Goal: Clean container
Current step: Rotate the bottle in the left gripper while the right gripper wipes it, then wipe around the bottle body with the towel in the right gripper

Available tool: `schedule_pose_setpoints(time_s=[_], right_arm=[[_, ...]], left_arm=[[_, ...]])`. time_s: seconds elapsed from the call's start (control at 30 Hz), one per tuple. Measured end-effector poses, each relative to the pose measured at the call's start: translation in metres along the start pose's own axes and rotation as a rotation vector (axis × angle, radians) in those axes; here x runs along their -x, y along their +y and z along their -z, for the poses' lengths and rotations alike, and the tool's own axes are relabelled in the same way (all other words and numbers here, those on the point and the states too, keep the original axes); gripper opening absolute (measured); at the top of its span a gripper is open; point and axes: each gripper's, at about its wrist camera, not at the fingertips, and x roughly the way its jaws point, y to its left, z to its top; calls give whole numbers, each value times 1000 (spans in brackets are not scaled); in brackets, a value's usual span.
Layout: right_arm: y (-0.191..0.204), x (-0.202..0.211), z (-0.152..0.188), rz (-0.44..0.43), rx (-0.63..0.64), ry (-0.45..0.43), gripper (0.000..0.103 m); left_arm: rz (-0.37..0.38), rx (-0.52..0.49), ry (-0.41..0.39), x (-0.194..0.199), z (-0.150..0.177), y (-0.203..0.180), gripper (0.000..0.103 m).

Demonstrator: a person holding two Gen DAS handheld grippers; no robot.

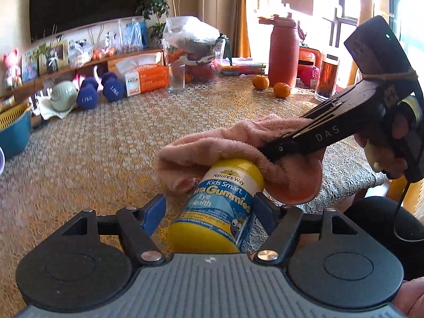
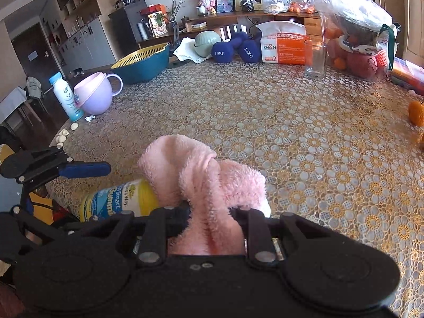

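My left tongs (image 1: 209, 206) cradle the yellow plastic vitamin-gummy bottle (image 1: 220, 206) tilted over the lace-patterned bench (image 1: 106, 145) – blue pad visibly clear on one side – while my right tongs (image 2: 209, 212), clamped on the fluffy pink cloth (image 2: 201, 175), drape it over the cap.

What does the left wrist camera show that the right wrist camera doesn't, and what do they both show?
Only the left wrist view: a tall red flask, two oranges near it, and the right claw seen from outside, clamping the cloth.

Only the right wrist view: a lilac cup, a white bottle beside it, and the blue-tipped left claw from the side.

Both: the pink cloth pressed on the yellow vitamin bottle, the blue dumbbells, the tissue pack and the patterned tablecloth.
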Motion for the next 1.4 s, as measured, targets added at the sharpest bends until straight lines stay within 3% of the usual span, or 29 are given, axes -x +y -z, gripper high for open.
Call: schedule_pose_setpoints(time_s=[0.13, 0.23, 0.37, 0.7, 0.83, 1.17, 1.3, 1.4], right_arm=[[7, 1, -1, 46, 63, 8, 21], [14, 5, -5, 91, 99, -4, 21], [21, 22, -18, 46, 85, -63, 21], [69, 24, -51, -113, 171, -102, 21], [82, 12, -51, -100, 227, -75, 21], [20, -7, -35, 46, 104, -16, 21], [-5, -7, -19, 86, 42, -4, 21], [-12, 7, -14, 98, 13, -47, 21]], left_arm=[[31, 43, 72, -10, 10, 6, 77], [42, 72, 78, -12, 17, 7, 77], [36, 85, 63, -13, 15, 5, 74], [-39, -135, -21, -6, -1, -27, 72], [-36, -172, -32, -5, -8, -36, 68], [-22, -198, -53, -13, -19, -42, 64], [-5, -124, -32, -13, -21, -30, 63], [-5, -22, -12, -14, -25, -14, 63]])
